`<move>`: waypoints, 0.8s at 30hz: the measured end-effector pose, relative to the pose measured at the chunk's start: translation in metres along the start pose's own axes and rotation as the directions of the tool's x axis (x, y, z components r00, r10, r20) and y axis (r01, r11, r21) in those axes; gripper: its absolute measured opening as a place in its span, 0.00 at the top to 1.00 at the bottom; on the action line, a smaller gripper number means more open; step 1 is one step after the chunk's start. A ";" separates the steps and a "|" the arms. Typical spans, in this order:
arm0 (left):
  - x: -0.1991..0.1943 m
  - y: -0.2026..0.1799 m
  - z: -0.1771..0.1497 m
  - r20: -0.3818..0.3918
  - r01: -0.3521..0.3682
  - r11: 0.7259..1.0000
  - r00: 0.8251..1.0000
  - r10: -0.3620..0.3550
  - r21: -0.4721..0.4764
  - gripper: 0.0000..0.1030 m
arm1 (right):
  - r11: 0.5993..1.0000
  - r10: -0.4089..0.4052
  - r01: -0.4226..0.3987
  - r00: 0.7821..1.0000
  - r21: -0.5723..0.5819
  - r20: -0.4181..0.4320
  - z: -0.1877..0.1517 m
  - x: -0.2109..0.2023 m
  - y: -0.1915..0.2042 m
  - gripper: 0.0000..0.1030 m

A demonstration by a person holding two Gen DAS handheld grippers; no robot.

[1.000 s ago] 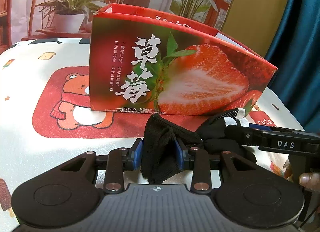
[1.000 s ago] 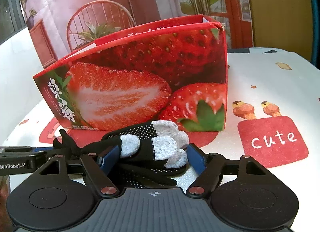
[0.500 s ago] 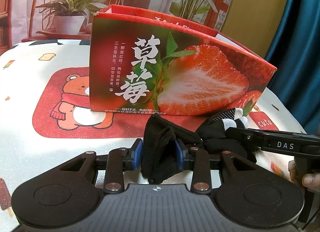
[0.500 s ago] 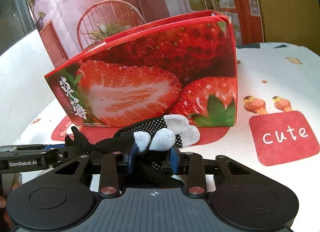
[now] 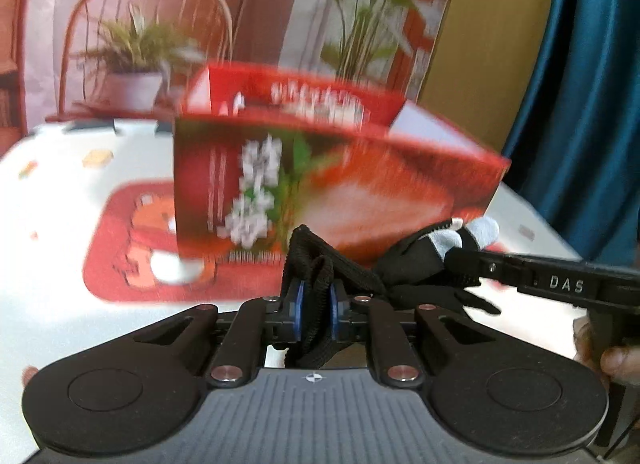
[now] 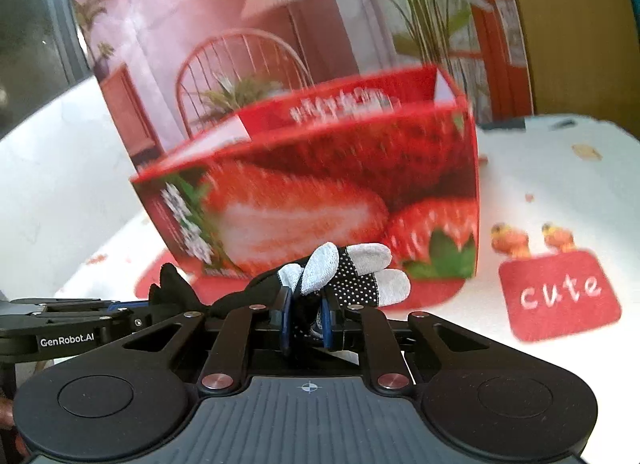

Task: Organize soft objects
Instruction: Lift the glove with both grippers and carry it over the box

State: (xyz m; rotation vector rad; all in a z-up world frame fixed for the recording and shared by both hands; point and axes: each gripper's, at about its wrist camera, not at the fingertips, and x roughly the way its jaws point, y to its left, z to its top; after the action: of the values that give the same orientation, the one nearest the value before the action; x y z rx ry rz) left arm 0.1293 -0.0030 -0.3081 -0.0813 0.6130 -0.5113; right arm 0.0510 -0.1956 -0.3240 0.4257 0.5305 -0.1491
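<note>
You hold one black glove between both grippers, just in front of the strawberry box.

Beyond both sets of fingers stands the red strawberry box [image 5: 336,180], open-topped and blurred, on the cartoon-print tablecloth [image 6: 560,192]. The glove [image 6: 344,276] spans from one gripper to the other. Your left gripper [image 5: 316,308] is clamped on its knit cuff end; your right gripper [image 6: 306,320] is pinched on its dotted palm, with the grey fingertips poking out ahead of the blue pads [image 6: 285,316].
</note>
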 end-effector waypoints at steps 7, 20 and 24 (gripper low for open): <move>-0.044 -0.012 0.039 0.160 -0.007 1.000 0.987 0.004 0.018 0.87 | 0.996 0.063 -0.053 0.987 -0.071 0.148 0.031 -0.038 0.016 0.87; -0.008 -0.024 0.150 0.172 -0.034 0.997 0.985 0.023 0.064 0.87 | 0.992 0.075 -0.052 0.975 -0.114 0.207 0.150 -0.024 0.031 0.87; 0.036 -0.017 0.170 0.060 -0.056 0.996 0.997 0.052 0.064 0.87 | 0.996 0.034 -0.022 0.990 -0.089 0.139 0.174 0.016 0.019 0.87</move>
State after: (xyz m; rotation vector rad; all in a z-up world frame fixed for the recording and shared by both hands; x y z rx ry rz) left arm 0.2438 -0.0482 -0.1846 -0.0177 0.5392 -0.4742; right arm 0.1487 -0.2535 -0.1905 0.3341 0.3907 -0.1273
